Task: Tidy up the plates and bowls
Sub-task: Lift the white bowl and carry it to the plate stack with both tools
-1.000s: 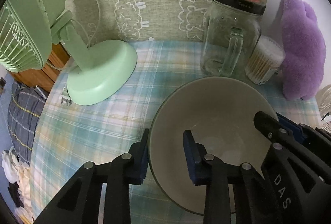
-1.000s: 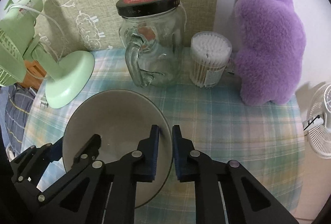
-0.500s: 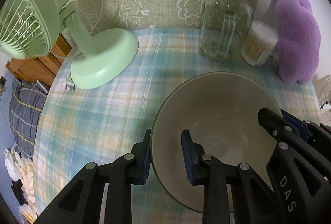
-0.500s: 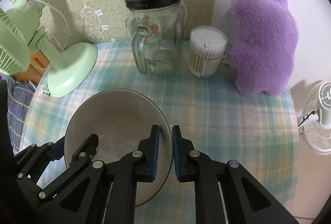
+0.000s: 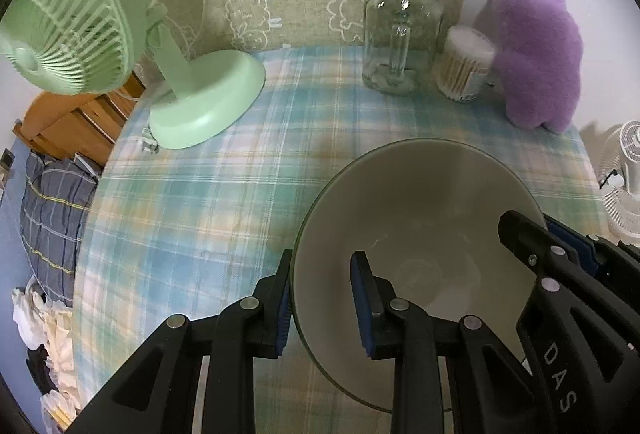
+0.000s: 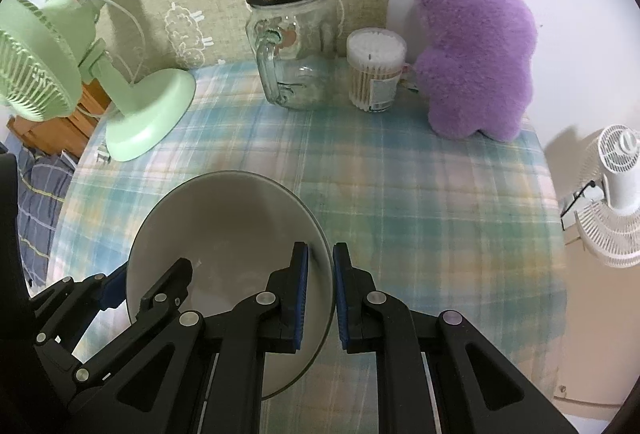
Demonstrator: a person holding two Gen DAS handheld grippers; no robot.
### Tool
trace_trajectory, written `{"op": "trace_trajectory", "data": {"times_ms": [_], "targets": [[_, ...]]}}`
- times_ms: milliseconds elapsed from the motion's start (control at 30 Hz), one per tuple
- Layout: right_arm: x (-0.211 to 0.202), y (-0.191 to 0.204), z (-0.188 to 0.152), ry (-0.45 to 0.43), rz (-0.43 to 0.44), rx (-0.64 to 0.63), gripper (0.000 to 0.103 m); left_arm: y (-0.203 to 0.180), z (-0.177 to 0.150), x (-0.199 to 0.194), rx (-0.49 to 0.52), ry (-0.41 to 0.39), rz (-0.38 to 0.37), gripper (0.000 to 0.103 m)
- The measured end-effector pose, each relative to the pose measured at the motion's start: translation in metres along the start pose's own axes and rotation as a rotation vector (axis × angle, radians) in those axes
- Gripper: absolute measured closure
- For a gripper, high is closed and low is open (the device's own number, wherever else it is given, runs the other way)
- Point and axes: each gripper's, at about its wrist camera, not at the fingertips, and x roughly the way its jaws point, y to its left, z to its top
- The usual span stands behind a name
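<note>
Grey-green bowl (image 5: 420,234) pinched at opposite rims: left gripper (image 5: 320,298) and right gripper (image 6: 318,290) each clamped on it | jar (image 6: 294,45), fan (image 5: 120,33) now farther off | bowl raised clear of plaid desk (image 6: 420,193), ready to carry.

Bowl (image 5: 420,218) near rim hidden behind the fingers (image 5: 362,308) in both views; whether its base touches the worktop (image 5: 224,193) can't be told. Jar (image 6: 296,45) lid text too small to read. Green fan (image 5: 68,29) cage cut off by the frame left of the jar. White fan (image 6: 616,193) cropped at the right edge.
</note>
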Motion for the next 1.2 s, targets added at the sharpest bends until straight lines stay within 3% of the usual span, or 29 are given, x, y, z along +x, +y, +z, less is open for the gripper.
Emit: {"op": "trace_trajectory", "data": {"times_ms": [433, 733, 1200], "targets": [[-0.068, 0.003, -0.025, -0.074, -0.028, 0.023, 0.087, 0.014, -0.023, -0.061, 0.012, -0.086, -0.033, 0.078], [-0.114, 0.026, -0.051, -0.115, -0.062, 0.051, 0.087, 0.038, -0.050, -0.101, 0.042, -0.132, -0.062, 0.078], [-0.163, 0.064, -0.112, -0.138, -0.114, 0.086, 0.087, 0.070, -0.107, -0.139, 0.080, -0.147, -0.108, 0.078]]}}
